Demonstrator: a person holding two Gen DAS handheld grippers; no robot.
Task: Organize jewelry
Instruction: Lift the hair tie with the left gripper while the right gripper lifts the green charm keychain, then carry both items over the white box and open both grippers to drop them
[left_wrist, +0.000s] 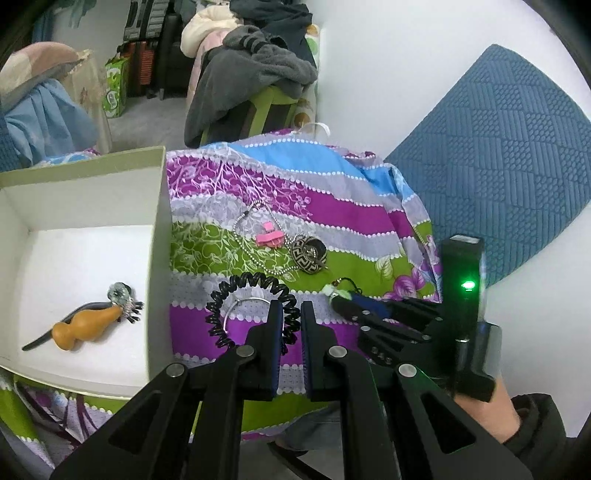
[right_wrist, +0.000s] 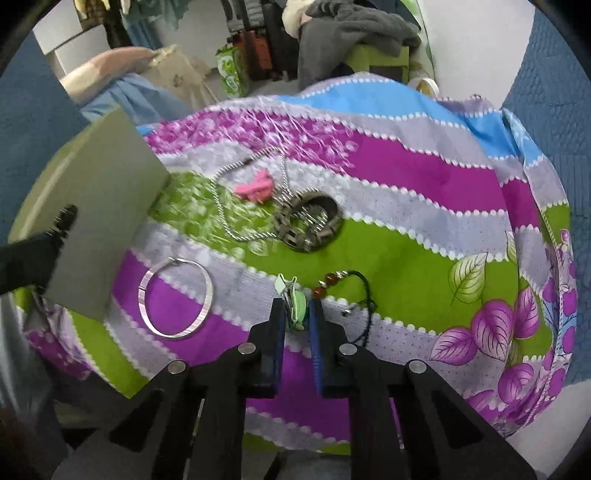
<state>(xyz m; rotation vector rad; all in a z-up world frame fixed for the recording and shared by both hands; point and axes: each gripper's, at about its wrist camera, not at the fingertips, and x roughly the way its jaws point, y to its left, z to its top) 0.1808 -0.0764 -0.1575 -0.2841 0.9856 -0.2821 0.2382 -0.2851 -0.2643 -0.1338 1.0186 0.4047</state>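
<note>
My left gripper (left_wrist: 292, 310) is shut on a black coiled bracelet (left_wrist: 243, 291), holding it over the striped cloth (left_wrist: 354, 218) beside the white box (left_wrist: 157, 236). My right gripper (right_wrist: 297, 309) is shut on a green hair clip (right_wrist: 295, 306); it also shows in the left wrist view (left_wrist: 334, 291). On the cloth lie a silver bangle (right_wrist: 176, 297), a ball chain (right_wrist: 225, 218), a pink clip (right_wrist: 255, 190), a patterned black bracelet (right_wrist: 310, 223) and a dark cord with amber beads (right_wrist: 328, 282). In the box lie an orange gourd-shaped piece (left_wrist: 86, 325) and a crystal ornament (left_wrist: 122, 295).
The cloth covers a small round table with drop-offs at its edges. A blue textured mat (left_wrist: 509, 147) lies on the floor to the right. A chair piled with grey clothes (left_wrist: 255, 70) stands behind. The box wall (right_wrist: 99, 218) rises at the left.
</note>
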